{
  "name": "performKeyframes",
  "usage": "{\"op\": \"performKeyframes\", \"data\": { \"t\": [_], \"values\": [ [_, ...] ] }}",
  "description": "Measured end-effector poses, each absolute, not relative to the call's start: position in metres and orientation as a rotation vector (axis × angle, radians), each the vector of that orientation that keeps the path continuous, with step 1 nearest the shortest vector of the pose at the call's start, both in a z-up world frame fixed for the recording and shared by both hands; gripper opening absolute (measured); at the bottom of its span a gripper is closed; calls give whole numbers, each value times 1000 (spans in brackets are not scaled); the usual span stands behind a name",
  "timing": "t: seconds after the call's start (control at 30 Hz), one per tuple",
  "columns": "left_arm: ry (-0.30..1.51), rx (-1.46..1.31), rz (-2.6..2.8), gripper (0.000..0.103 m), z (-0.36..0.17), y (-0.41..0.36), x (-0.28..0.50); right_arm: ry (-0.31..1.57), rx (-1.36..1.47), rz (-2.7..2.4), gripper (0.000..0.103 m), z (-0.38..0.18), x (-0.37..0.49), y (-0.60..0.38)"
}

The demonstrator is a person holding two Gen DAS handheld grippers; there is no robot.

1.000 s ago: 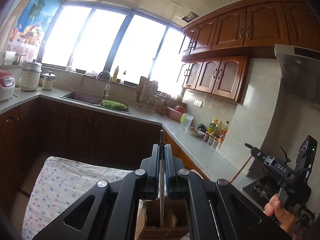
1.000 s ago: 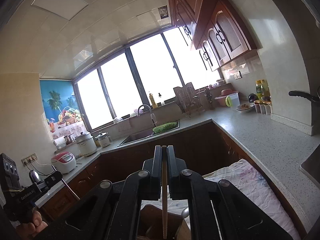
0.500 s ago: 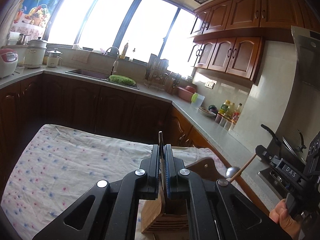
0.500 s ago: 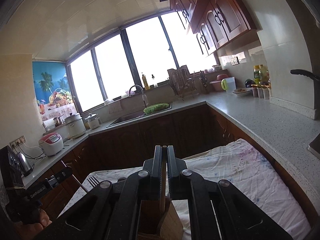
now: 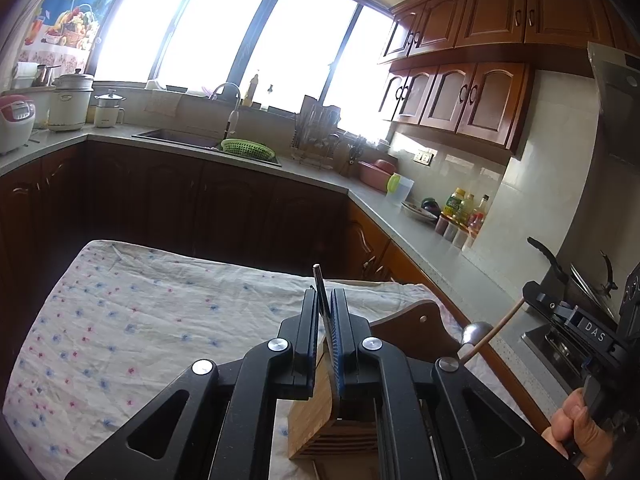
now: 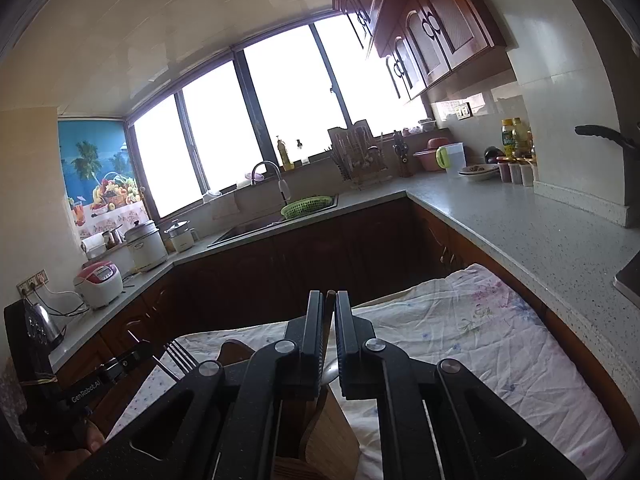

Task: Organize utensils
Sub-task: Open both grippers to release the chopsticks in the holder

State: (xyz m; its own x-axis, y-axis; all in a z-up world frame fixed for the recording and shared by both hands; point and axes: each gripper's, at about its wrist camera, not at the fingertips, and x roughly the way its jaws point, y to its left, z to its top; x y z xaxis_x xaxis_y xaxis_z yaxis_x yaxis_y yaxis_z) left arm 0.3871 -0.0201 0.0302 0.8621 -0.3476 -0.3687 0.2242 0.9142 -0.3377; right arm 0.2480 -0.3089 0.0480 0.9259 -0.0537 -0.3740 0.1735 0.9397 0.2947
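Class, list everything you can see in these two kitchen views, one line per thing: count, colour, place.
fork: 1, silver, held in the left gripper above the holder
ladle: 1, wooden handle and metal bowl, held in the right gripper
utensil holder: 1, light wood, on the cloth below both grippers
cloth: 1, white with small flowers, spread over the table
basket: 1, green, at the sink
rice cooker: 1, white and red, on the left counter
bottles: several, yellow and clear, on the right counter by the wall
left gripper: 1, black, closed on the fork
right gripper: 1, black, closed on the ladle handle
right hand: 1, gripping the right gripper's handle
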Motion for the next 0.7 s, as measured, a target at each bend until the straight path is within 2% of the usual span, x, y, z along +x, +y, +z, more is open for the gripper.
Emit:
{"op": "performKeyframes", "data": {
  "t": [0.03,0.07,0.1,0.13,0.17,0.2,0.27,0.33,0.47,0.7],
  "values": [
    [442,-290,-299,13,30,-17,381,379,337,-110,9,48,249,-310],
    [438,-293,-289,29,31,-14,377,385,346,-103,11,48,249,-310],
    [426,-297,-279,49,31,-10,368,389,355,-100,12,48,249,-311],
    [409,-303,-273,57,32,-7,360,386,363,-94,24,49,247,-312],
    [397,-308,-269,65,34,-4,354,378,368,-91,43,51,244,-313],
    [395,-311,-264,70,34,-2,348,365,371,-90,52,52,240,-312],
    [399,-324,-259,73,35,3,339,335,376,-93,82,57,229,-312],
    [409,-338,-253,78,35,8,329,315,388,-90,98,61,218,-312],
    [427,-360,-249,81,32,18,302,308,418,-74,102,65,195,-312],
    [480,-381,-236,81,20,31,251,342,431,-85,102,56,153,-306]
  ]
}}
